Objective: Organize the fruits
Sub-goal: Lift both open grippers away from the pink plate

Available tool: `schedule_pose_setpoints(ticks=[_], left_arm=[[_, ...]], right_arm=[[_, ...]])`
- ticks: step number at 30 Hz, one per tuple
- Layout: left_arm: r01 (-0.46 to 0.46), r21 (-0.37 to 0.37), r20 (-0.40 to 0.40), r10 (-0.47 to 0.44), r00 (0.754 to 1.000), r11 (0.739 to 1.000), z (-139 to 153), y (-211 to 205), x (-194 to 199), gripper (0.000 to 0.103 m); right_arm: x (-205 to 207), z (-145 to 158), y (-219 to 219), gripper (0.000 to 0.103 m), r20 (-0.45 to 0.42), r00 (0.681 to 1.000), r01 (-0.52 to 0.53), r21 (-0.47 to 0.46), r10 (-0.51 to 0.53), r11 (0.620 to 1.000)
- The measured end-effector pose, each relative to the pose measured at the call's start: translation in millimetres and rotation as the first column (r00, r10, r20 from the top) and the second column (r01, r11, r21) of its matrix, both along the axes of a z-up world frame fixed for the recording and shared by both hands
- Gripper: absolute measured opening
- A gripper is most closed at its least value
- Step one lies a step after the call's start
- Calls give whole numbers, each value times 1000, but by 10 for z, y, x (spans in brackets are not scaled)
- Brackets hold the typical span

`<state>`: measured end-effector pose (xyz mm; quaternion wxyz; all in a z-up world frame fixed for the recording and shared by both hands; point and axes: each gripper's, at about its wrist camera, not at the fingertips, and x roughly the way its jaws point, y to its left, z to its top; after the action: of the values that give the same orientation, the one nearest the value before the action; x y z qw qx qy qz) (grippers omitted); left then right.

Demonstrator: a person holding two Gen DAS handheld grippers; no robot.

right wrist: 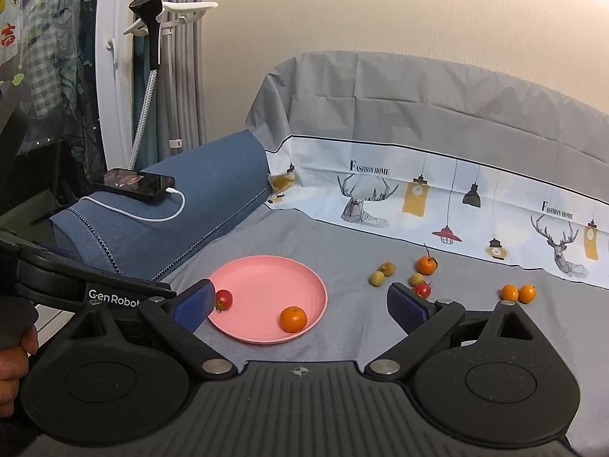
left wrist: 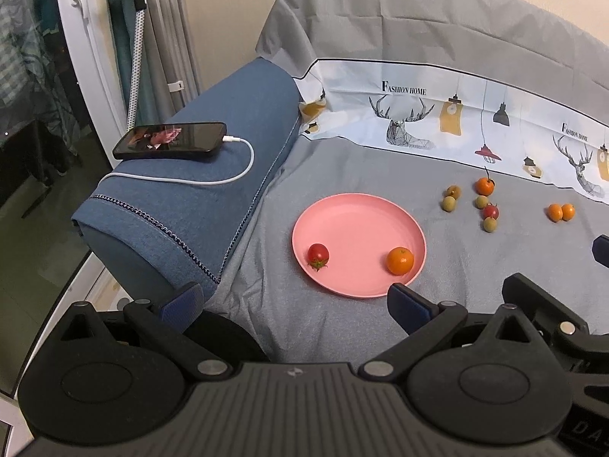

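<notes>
Grey sofa cover point(left wrist: 342, 335) fills the frame; pink plate point(left wrist: 354, 224) at centre carries one tomato point(left wrist: 318, 254) and one orange point(left wrist: 400, 260). Remaining loose fruits point(left wrist: 489, 211) lie centre-right. Left gripper point(left wrist: 295, 301) and right gripper point(right wrist: 300, 304): fingers spread wide, holding nothing.

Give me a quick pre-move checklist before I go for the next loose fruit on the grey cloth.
1. Left claw open and holding nothing: ok.
2. Right claw open and holding nothing: ok.
3. Round pink plastic plate has room: ok; only a red cherry tomato and a small orange citrus fruit sit in it.
4. Loose fruits in view: ok; a red cherry tomato on the cloth lies among olive-green fruits, and a pair of small orange fruits sits apart to the right.
5. Black smartphone on the blue cushion away from the fruit: ok.
6. Fruit firmness: cannot tell.
</notes>
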<state>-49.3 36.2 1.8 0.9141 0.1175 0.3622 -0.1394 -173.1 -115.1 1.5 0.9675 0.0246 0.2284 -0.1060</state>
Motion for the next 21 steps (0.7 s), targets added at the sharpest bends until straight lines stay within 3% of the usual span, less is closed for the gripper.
schedule_pose_setpoints(ticks=[21], left_arm=[[2, 7, -11, -2, 1000, 1000, -36, 15, 28, 103]], right_arm=[[14, -42, 3, 97, -16, 1000, -5, 13, 6, 1000]])
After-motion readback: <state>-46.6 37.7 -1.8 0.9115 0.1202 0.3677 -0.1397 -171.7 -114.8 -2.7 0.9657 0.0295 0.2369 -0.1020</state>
